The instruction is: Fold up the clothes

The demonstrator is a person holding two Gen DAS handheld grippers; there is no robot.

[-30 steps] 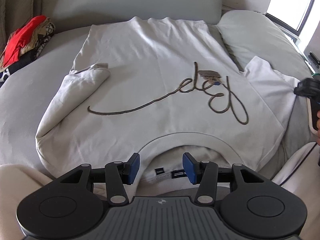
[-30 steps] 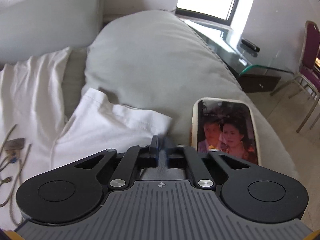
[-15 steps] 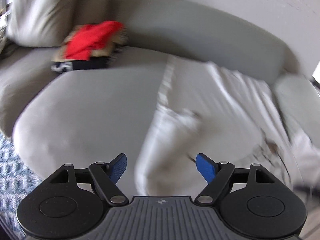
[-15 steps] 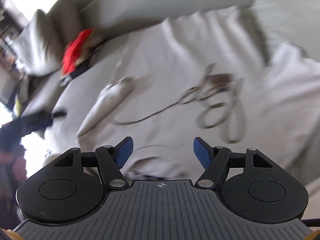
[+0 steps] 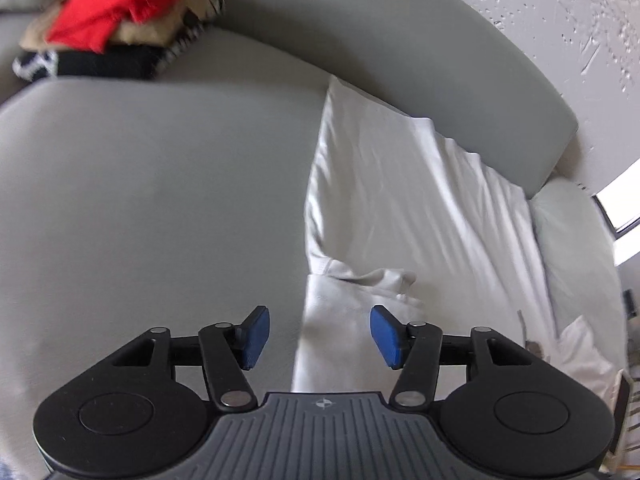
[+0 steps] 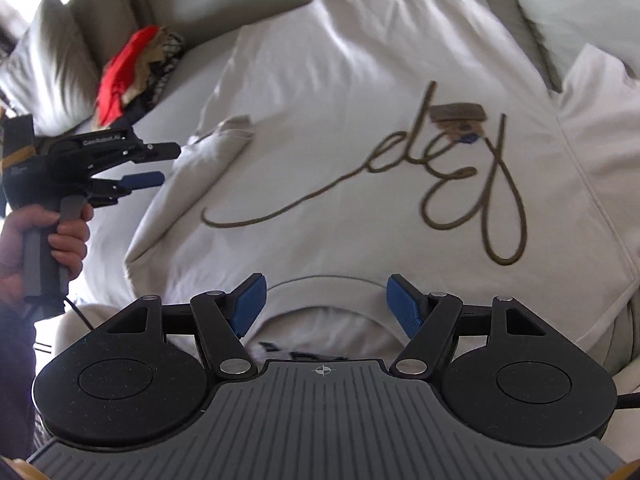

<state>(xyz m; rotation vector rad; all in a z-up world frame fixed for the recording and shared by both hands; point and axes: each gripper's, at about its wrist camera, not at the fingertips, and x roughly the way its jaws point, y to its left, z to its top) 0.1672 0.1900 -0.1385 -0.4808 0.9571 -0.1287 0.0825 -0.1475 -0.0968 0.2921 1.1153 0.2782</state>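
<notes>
**Now for the sleeve: both claws empty over the spread shirt**

Now we have a white cotton T-shirt with a brown looping rope-script motif (image 6: 400, 168) lying flat, front up, on a pale grey cushioned sofa (image 5: 152, 184), its collar at the near edge and its hem toward the far backrest. Our left gripper (image 5: 318, 336) hangs over the shirt's left sleeve (image 5: 352, 312); its jaws have just been closing but the blue pads are apart, with the sleeve's cloth below and between them, not pinched. Our right gripper (image 6: 324, 304) sits above the neckline (image 6: 320, 284), jaws wide apart and holding nothing.

What could go wrong, in our judgement: the left sleeve is already doubled over and rumpled, so a pinch there may catch only the top layer, or grab the body cloth beneath as well, and the fold would then drag the whole shirt sideways off its flat lie. The soft cushion gives under pressure, so pressing down to get a bite may bunch the fabric. If the right claw takes the collar unevenly, the fold line will run crooked.

The shirt's body is mostly smooth, with faint diagonal creases toward the far hem. The right sleeve (image 6: 596, 120) lies spread out. A pile of red, tan and black-and-white clothes (image 5: 120, 20) sits at the far left, well apart.
</notes>
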